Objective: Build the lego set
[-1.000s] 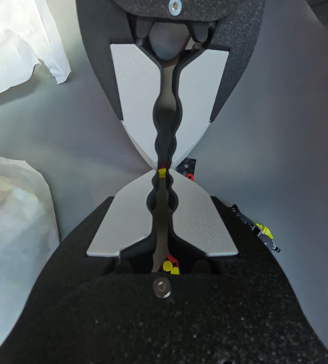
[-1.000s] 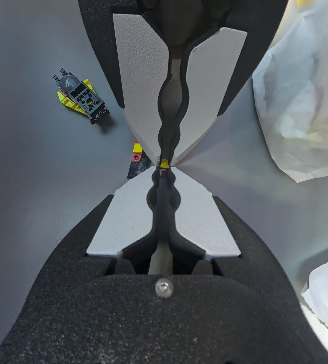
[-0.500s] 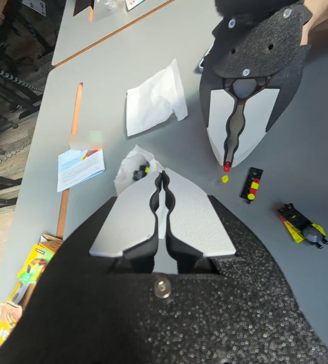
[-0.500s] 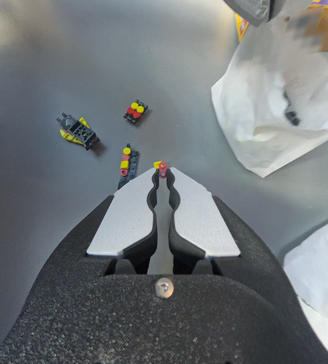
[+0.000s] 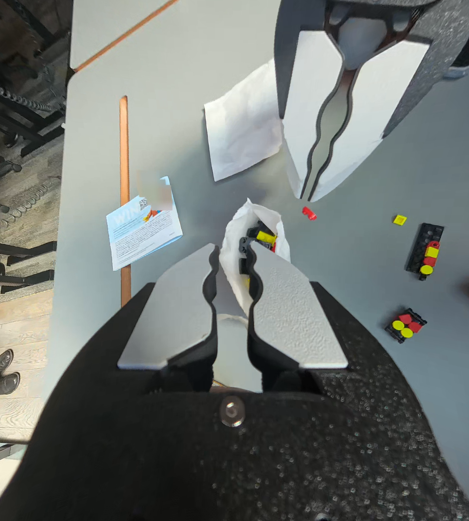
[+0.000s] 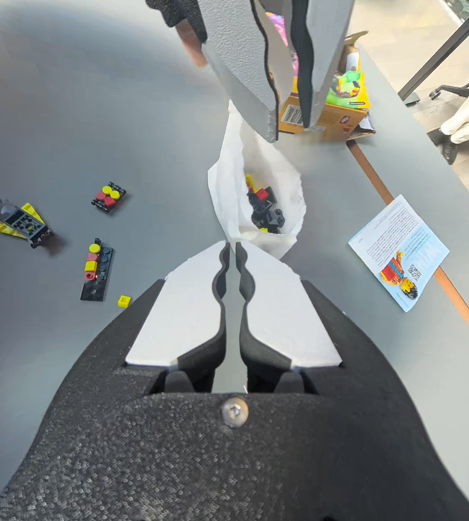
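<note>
Right gripper point(image 6: 232, 245) jaws slightly parted, empty; yellow tile point(image 6: 124, 301) beside black plate point(image 6: 97, 277).

Bright daylight, soft shadows, pale glare on grey table point(image 6: 58, 84), wide-angle edge distortion, slight blur.

Ahead of the left tool point(image 5: 233, 248) an open white bag of bricks point(image 5: 255, 239) blocks the way, with the right tool point(image 5: 306, 198) beyond it. A small red piece point(image 5: 308, 212) and a yellow tile point(image 5: 399, 220) lie loose on the grey surface point(image 5: 354, 253). Bare surface runs between the bag and the black plate point(image 5: 425, 251); a leaflet point(image 5: 143, 234) lies left of the bag.
</note>
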Demonstrator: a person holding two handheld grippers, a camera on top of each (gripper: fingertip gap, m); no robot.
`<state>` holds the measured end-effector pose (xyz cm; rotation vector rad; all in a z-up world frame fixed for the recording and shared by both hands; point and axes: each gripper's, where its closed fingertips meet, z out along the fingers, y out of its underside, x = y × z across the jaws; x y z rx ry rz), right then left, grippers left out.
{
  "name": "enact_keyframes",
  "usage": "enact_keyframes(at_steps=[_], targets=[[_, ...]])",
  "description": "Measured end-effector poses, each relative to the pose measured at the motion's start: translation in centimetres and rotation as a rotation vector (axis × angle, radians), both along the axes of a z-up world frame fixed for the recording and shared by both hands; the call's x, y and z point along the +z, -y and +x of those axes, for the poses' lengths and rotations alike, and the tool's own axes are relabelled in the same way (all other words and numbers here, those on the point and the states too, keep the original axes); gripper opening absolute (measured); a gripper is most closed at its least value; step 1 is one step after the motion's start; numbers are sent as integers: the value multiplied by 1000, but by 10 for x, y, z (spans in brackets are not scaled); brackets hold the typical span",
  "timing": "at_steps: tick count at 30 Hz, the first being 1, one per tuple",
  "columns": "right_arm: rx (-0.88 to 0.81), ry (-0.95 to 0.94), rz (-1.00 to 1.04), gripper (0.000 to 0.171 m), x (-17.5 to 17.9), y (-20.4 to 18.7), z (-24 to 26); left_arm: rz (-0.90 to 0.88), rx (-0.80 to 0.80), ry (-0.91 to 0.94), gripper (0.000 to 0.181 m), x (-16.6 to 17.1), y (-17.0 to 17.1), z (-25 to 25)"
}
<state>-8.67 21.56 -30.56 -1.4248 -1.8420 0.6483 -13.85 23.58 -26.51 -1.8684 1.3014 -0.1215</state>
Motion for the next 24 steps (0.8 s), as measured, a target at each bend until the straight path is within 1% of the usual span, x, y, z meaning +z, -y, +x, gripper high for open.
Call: enact_keyframes(at_steps=[2, 4, 6, 9, 10, 12, 14, 15, 17, 18, 20, 24], targets=[[-16, -68, -16, 2, 18, -5, -8, 38, 34, 44, 14, 8, 5, -4], [-27, -93, 7, 0, 32, -16, -21, 65, 76, 61, 11, 10, 8, -11], [-8, -40, 0, 2, 31, -20, -30, 62, 124, 82, 10, 7, 12, -17], [90, 169, -52, 9, 1, -1, -13, 20, 98, 140, 9, -3, 41, -6], [81, 199, -36, 11, -12, 1, -5, 11, 95, 165, 8, -11, 50, 0], [83, 276, -60, 13, -41, 12, 13, -34, 79, 169, 9, -38, 61, 15], [48, 302, -97, 17, -59, 25, 28, -52, 52, 99, 13, -68, 61, 25], [56, 294, -111, 17, -64, 36, 34, -51, 16, 58, 17, -80, 59, 30], [48, 269, -99, 16, -70, 52, 43, -11, -44, 0, 20, -97, 51, 40], [43, 272, -88, 16, -74, 59, 47, -15, -44, -6, 20, -103, 46, 42], [35, 277, -73, 15, -78, 67, 51, -87, -16, 14, 22, -111, 37, 46], [2, 225, -123, 16, -77, 72, 45, -153, 29, 69, 23, -113, 28, 50]])
